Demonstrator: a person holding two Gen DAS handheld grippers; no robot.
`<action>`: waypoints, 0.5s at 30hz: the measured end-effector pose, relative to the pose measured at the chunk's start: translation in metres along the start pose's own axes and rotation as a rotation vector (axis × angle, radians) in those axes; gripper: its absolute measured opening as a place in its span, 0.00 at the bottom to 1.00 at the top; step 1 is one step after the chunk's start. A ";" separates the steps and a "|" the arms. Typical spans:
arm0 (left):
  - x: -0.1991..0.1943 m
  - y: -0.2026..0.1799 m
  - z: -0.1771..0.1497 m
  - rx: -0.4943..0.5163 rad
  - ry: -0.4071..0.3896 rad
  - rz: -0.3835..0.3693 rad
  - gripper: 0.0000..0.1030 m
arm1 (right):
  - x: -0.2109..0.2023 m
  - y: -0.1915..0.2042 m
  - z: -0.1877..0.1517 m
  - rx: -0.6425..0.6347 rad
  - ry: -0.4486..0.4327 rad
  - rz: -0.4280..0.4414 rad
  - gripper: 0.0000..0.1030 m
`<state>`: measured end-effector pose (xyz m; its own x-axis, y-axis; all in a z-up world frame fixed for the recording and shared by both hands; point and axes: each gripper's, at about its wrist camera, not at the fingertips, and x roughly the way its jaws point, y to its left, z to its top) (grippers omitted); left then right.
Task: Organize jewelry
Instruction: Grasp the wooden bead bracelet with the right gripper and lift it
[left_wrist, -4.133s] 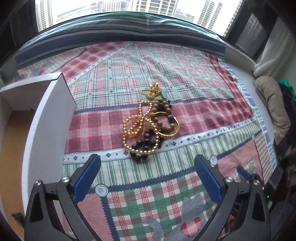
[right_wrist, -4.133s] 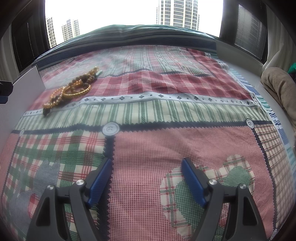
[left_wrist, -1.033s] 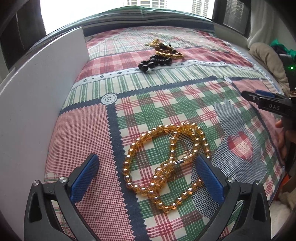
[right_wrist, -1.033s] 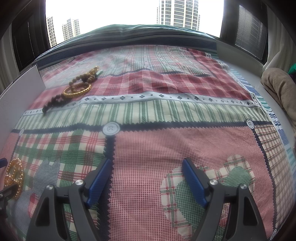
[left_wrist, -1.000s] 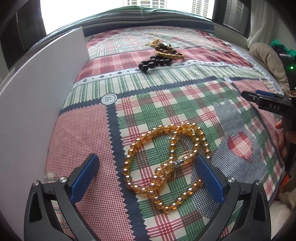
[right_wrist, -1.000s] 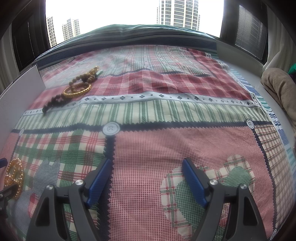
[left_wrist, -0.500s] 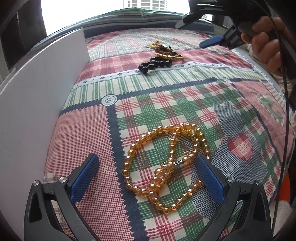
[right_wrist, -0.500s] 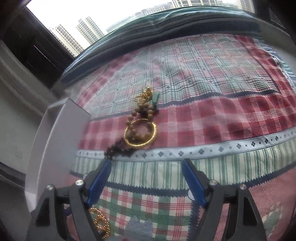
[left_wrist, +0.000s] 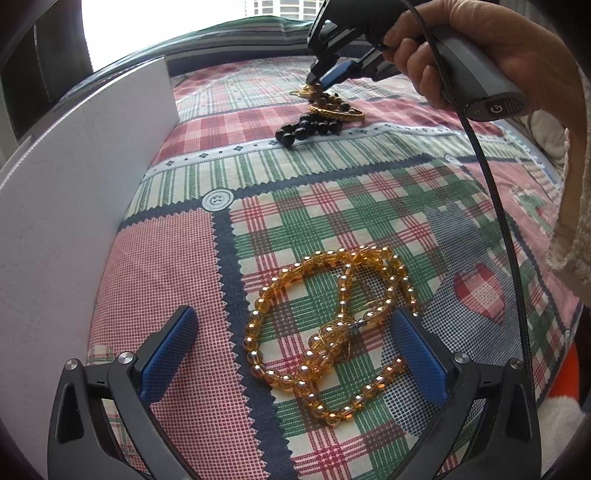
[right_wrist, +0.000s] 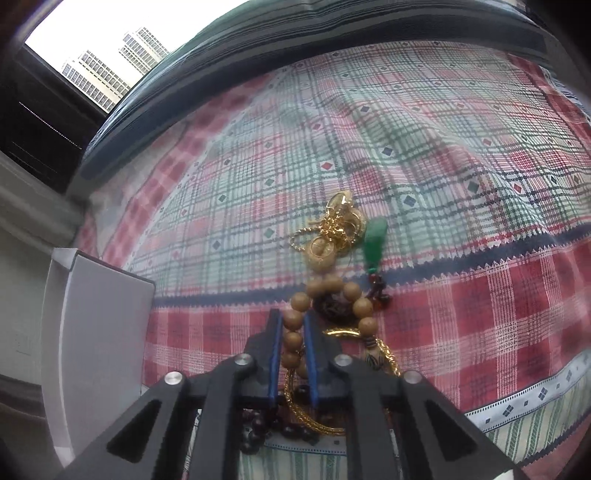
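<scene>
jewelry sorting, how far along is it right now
Looks done: the amber bead strand lies apart between the open left gripper's fingers. In hand: the right gripper is shut on the tan wooden bead bracelet. Left: gold bangle, dark beads, gold chain, green pendant.

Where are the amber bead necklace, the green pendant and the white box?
Amber necklace (left_wrist: 325, 325): left wrist view, on the knotted crossing of its strands.
Green pendant (right_wrist: 375, 236): right wrist view, on the stone's middle.
White box (left_wrist: 66, 206): left wrist view, on its side wall.

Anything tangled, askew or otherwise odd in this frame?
Yes. The far jewelry pile is tangled: tan wooden beads, gold chain, gold bangle, dark beads and a green pendant overlap. The right tool pinches the tan beads. The amber bead necklace lies twisted.
</scene>
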<state>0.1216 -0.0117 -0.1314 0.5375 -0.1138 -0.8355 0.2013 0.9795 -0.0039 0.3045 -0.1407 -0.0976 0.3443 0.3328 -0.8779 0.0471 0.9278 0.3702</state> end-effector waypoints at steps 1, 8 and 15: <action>0.000 0.000 0.000 0.000 0.000 0.000 1.00 | -0.010 -0.002 -0.002 -0.007 -0.019 0.011 0.12; -0.001 0.001 0.000 0.002 0.004 -0.008 1.00 | -0.088 -0.025 -0.021 -0.030 -0.134 0.149 0.12; -0.017 0.024 -0.004 -0.085 0.069 -0.145 0.99 | -0.154 -0.048 -0.077 -0.113 -0.141 0.198 0.12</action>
<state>0.1139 0.0148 -0.1196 0.4496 -0.2464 -0.8586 0.2009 0.9645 -0.1716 0.1771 -0.2235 -0.0039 0.4637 0.4901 -0.7381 -0.1362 0.8626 0.4872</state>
